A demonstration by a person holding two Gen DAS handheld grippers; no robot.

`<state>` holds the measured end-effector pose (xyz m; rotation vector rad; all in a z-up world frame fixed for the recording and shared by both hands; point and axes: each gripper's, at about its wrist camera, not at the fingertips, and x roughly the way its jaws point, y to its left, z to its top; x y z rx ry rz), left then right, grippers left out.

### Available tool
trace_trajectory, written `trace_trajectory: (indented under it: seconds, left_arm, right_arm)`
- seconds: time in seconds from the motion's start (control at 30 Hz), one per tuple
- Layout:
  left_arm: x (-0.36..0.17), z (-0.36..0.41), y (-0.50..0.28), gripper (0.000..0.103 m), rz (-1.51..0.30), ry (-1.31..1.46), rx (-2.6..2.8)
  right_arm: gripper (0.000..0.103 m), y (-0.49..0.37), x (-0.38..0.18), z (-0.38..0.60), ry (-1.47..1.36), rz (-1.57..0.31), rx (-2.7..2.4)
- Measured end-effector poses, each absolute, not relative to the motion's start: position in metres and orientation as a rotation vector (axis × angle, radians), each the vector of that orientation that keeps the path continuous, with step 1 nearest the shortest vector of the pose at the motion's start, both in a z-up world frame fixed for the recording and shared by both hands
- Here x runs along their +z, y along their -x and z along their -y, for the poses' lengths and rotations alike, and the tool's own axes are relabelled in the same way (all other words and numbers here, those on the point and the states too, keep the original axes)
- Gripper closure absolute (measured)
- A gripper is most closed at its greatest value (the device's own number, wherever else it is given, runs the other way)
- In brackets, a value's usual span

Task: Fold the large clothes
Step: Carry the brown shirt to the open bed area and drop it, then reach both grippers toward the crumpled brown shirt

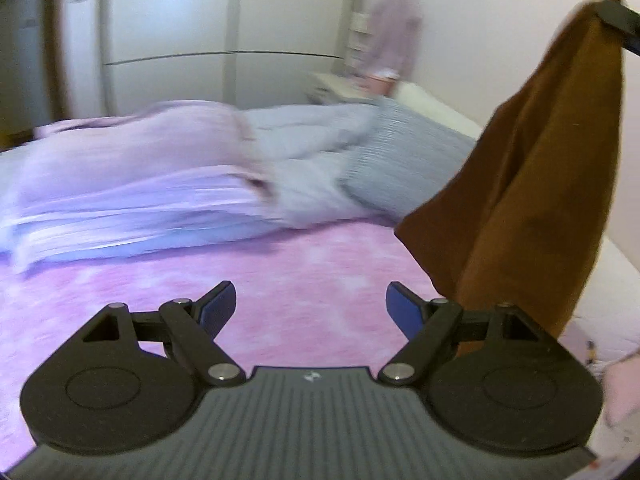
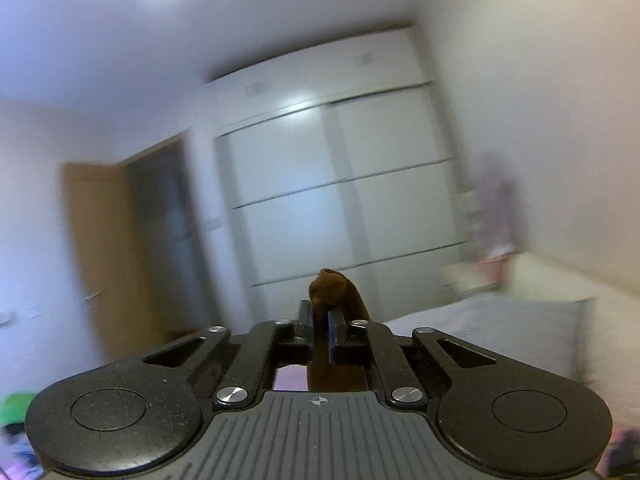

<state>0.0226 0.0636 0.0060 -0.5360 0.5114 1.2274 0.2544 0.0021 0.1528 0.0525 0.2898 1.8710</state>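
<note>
**Brown garment lifted on the right gripper, left gripper free**

I read the right gripper (image 2: 320, 322) as clamped on a bunched fold of the brown garment (image 1: 532, 184): a knob of cloth sticks up past its fingertips and more of it runs down between the pads. No earlier view to compare, so only the grip itself is noted.

Left gripper (image 1: 307, 312) has its jaws spread wide with nothing between them; only the pink bed cover (image 1: 280, 264) shows through the gap.

Location of the garment: it hangs in the air from the right gripper, high at the right edge of the left wrist view. Its long axis runs roughly vertical, widening downward, and the lower part drops behind the left gripper's right finger (image 1: 404, 312). Whether the bottom hem touches the bed I cannot tell.

Key relation, as I judge it: the free hanging edge lies to the right of and just beyond the left fingers, so the left hand is the one placed to catch a second corner and spread the cloth.

Blurred bedding (image 1: 168, 184) lies piled across the far side of the bed.
</note>
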Motion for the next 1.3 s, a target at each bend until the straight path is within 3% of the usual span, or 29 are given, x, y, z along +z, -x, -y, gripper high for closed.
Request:
trace_trajectory:
  seconds: [0.03, 0.1, 0.13, 0.43, 0.63, 1.3]
  left_arm:
    - [0.007, -0.054, 0.001, 0.023, -0.511, 0.541, 1.266]
    - [0.005, -0.035, 0.048, 0.023, -0.529, 0.575, 1.358]
    - [0.001, -0.027, 0.065, 0.023, -0.536, 0.594, 1.394]
    - [-0.039, 0.058, 0.177, 0.023, -0.619, 0.816, 1.588]
    - [-0.058, 0.097, 0.168, 0.023, -0.637, 0.901, 1.583]
    - [-0.088, 0.137, 0.06, 0.023, -0.667, 0.955, 1.584]
  right_arm:
    - [0.088, -0.232, 0.151, -0.01, 0.014, -0.311, 1.916]
    - [0.051, -0.182, 0.142, -0.024, 0.173, -0.372, 1.986]
    - [0.046, -0.16, 0.134, -0.026, 0.24, -0.41, 2.023]
    - [0.045, -0.093, 0.003, -0.019, 0.762, -0.763, 1.948]
    - [0.045, -0.093, -0.052, 0.041, 0.938, -0.828, 1.89]
    - [0.045, -0.175, -0.06, 0.094, 1.035, -0.812, 1.95]
